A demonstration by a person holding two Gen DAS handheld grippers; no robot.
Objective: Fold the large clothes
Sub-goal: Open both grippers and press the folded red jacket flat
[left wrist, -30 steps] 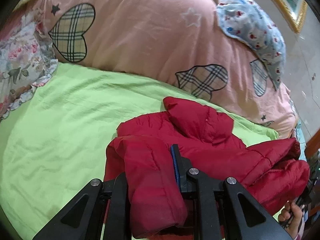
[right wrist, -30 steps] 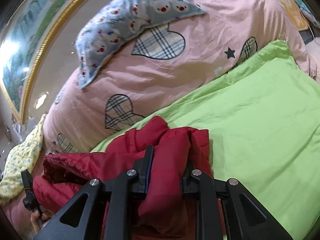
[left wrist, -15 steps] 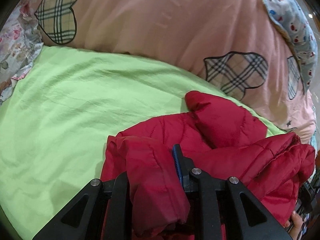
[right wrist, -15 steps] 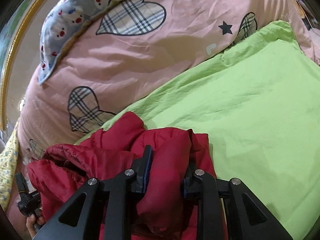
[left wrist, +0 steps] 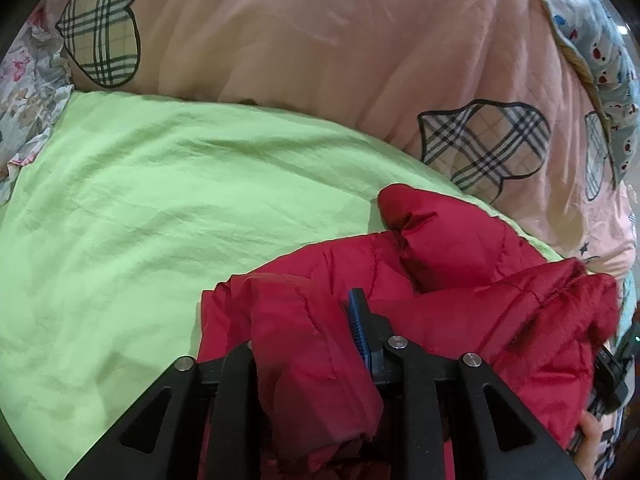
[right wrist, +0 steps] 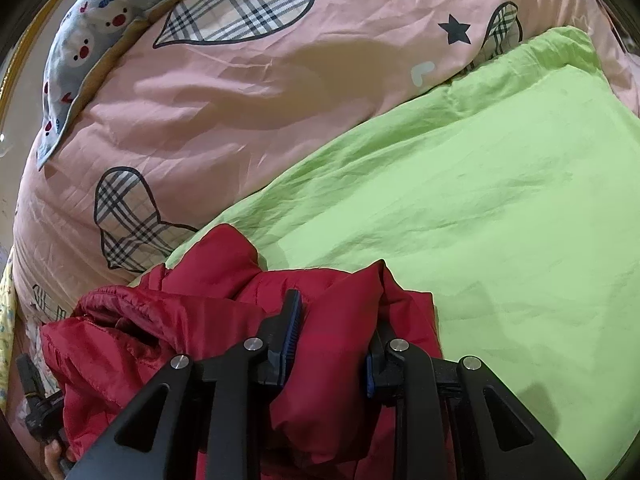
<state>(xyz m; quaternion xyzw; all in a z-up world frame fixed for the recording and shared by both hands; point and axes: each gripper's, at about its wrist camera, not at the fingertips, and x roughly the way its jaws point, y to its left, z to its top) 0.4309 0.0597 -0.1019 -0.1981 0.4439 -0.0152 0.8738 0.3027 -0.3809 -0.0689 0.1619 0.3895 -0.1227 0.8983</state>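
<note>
The puffy red padded jacket lies bunched at the near edge of the bed's light green sheet, with the left gripper and right gripper each clamped on a fold, so the open sheet lies ahead on the far side.

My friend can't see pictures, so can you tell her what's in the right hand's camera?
The right gripper is shut on a thick fold of a puffy red jacket bunched on a lime-green sheet. Behind lies a pink quilt with plaid hearts and a blue bear-print pillow.
</note>
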